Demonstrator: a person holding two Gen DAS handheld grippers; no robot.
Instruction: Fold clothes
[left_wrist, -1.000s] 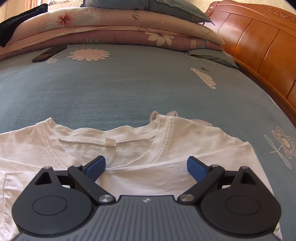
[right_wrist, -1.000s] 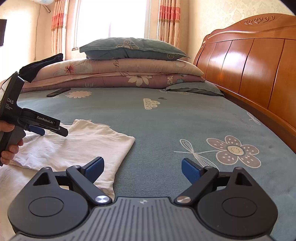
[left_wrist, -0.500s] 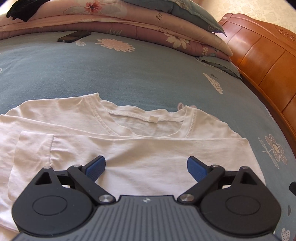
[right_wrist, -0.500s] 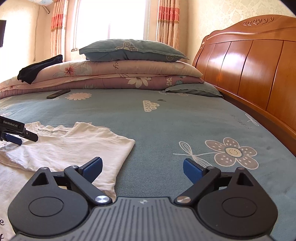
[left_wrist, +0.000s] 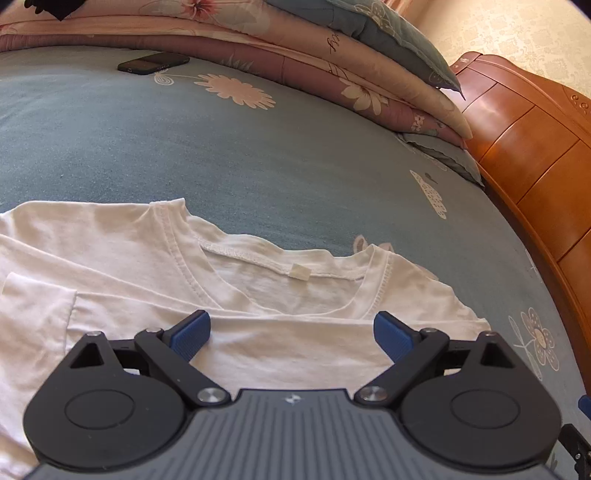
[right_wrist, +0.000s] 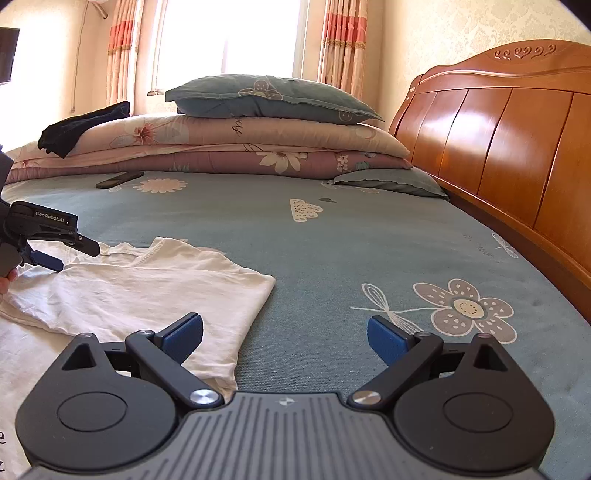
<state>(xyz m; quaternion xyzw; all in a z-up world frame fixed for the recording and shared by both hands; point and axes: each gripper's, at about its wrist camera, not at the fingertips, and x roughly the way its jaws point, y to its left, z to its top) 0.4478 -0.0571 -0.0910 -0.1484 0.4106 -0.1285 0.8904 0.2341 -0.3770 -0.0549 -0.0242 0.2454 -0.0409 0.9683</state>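
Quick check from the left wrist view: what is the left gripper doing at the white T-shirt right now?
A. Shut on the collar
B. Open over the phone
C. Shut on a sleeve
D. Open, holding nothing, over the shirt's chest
D: the left gripper has its fingers spread wide apart with nothing between them, above the T-shirt just below the neckline.

i see a plain white t-shirt (left_wrist: 258, 343) lying on a dusty blue-green bed sheet (left_wrist: 184, 147) printed with pale pink and cream flowers. my left tongs (left_wrist: 291, 334) and right tongs (right_wrist: 284, 334) are black with blue pads (right_wrist: 388, 338). behind the shirt, the folded quilts (right_wrist: 221, 147) are pink and mauve with floral print, topped by a teal flowered pillow (right_wrist: 266, 98). beside them the headboard (right_wrist: 498, 140) is glossy orange-brown wood. the curtains (right_wrist: 341, 37) are cream with red bands.
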